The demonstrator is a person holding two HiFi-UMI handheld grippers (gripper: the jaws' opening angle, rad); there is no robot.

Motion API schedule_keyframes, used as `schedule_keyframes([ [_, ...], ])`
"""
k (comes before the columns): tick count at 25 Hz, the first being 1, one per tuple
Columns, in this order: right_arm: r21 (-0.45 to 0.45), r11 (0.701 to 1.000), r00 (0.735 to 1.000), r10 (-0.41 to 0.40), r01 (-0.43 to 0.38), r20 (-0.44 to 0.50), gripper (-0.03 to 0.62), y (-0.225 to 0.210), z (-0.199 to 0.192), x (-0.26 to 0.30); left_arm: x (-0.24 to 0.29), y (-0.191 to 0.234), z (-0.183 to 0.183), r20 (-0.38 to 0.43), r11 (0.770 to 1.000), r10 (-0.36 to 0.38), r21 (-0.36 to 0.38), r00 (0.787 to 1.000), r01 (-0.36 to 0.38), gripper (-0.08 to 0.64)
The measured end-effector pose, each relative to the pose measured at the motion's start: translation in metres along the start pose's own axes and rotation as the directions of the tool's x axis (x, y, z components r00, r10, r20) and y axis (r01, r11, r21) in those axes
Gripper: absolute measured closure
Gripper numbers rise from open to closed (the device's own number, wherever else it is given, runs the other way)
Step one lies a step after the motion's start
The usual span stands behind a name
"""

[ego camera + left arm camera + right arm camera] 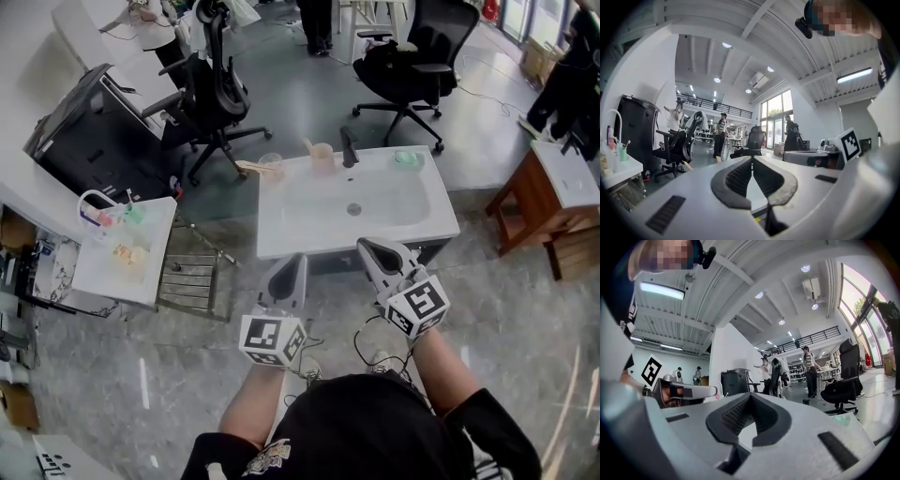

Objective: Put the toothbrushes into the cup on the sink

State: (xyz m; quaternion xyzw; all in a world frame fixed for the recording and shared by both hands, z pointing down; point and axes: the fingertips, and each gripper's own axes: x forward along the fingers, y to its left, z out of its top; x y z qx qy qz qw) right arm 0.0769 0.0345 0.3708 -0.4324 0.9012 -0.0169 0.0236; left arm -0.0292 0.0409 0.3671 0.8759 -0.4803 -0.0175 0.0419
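You are holding the left hand-held gripper (299, 260) and right hand-held gripper (363, 244) pressed together, empty, at the sink's (281, 239) near edge. A toothbrush (251, 169) is lying at the far rim by the clear cup (273, 166). Try spreading the jaws early and closing across its handle.

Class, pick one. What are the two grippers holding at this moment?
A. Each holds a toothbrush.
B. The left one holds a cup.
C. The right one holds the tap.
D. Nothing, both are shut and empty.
D: the left gripper and the right gripper each have their jaws closed together, with nothing between them.
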Motion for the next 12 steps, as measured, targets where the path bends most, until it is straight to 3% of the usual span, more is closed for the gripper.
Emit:
schedule_keyframes([
  [12, -0.013, 1.0, 1.0, 0.0, 0.0, 0.003, 0.587, 0.015, 0.003, 0.001, -0.014, 0.006, 0.002, 0.009, 1.0, 0.002, -0.003, 1.0, -0.002, 0.548],
])
